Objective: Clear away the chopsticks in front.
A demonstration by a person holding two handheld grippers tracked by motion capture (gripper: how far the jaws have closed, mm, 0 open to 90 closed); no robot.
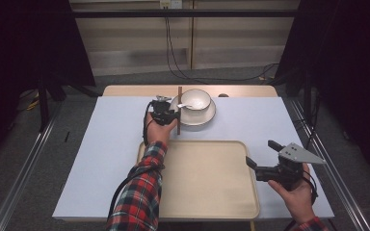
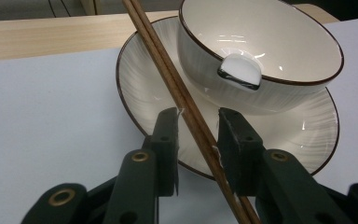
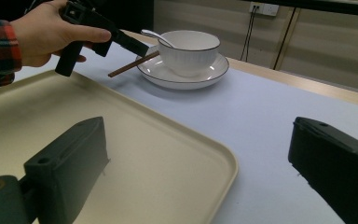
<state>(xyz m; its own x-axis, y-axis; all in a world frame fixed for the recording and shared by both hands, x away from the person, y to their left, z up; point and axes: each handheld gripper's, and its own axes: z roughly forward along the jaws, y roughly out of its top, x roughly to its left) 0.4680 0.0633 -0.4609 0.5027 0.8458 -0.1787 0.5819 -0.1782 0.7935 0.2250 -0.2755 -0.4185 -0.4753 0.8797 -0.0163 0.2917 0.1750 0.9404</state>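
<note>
Grasp step: the left gripper [image 2: 198, 128] brackets the chopsticks [image 2: 177, 88], not yet clamped. The right gripper [image 3: 200, 172] is released. Next: clamp, lift toward the tray [image 1: 207, 192].

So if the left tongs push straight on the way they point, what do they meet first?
The pair of brown wooden chopsticks, already between the left tongs; just beyond, the white brown-rimmed plate, then the matching white bowl, though depth is unclear.

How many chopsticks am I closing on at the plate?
2: the chopsticks lie side by side, touching, slanting across the plate rim left of the bowl, passing between the left gripper jaws. None seems hidden.
</note>
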